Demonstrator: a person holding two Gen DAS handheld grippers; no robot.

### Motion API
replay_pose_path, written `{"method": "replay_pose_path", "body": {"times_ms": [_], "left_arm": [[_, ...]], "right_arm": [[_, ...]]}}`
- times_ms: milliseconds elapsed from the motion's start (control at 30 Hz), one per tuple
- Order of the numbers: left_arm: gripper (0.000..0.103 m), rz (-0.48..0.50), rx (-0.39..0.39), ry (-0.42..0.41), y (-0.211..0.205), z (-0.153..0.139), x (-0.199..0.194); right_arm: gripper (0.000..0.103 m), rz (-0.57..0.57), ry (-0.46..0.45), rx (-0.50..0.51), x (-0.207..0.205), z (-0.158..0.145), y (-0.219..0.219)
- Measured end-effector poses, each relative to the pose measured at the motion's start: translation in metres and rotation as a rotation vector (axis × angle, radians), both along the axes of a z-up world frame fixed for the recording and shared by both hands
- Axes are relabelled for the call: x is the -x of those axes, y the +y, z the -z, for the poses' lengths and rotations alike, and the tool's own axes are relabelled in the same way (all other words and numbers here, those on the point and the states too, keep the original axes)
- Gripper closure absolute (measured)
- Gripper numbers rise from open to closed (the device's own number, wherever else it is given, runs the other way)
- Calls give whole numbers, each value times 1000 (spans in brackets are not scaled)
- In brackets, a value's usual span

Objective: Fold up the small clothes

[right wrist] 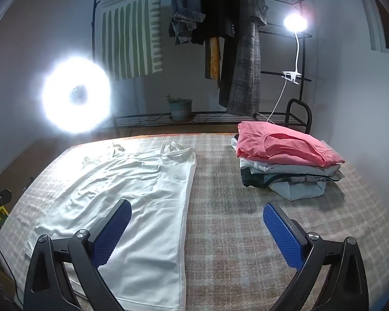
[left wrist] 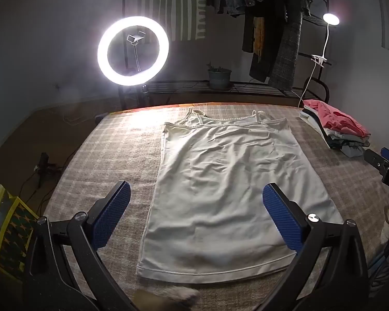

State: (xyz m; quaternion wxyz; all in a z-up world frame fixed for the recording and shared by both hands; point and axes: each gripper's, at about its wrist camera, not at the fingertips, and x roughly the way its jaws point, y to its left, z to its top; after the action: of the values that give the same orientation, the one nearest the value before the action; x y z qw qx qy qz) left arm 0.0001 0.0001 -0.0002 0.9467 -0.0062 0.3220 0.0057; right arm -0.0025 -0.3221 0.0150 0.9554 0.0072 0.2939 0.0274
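Note:
A white strappy camisole (left wrist: 225, 181) lies flat on the plaid-covered surface (left wrist: 111, 155), straps at the far end, hem nearest me. It also shows in the right wrist view (right wrist: 132, 197). My left gripper (left wrist: 195, 194) is open and empty, hovering over the garment's lower half. My right gripper (right wrist: 197, 215) is open and empty, above the garment's right edge; its left finger is over the cloth, its right finger over bare plaid (right wrist: 233, 233). The right gripper's body shows at the far right of the left wrist view (left wrist: 386, 165).
A stack of folded clothes topped by a pink garment (right wrist: 285, 145) sits at the far right, also seen in the left wrist view (left wrist: 337, 124). A ring light (left wrist: 133, 51), a clip lamp (right wrist: 294, 23), a clothes rack and a plant pot (right wrist: 180, 108) stand behind. A yellow patterned bag (left wrist: 10, 233) is left.

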Motion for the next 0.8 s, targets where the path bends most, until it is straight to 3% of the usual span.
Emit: {"method": "replay_pose_path", "body": {"times_ms": [100, 800], "left_arm": [[0, 5, -25, -21, -3, 0, 1], [0, -33, 8, -36, 6, -3, -1]], "right_arm": [[0, -2, -6, -7, 1, -1, 0], [0, -10, -5, -27, 0, -2, 1]]}}
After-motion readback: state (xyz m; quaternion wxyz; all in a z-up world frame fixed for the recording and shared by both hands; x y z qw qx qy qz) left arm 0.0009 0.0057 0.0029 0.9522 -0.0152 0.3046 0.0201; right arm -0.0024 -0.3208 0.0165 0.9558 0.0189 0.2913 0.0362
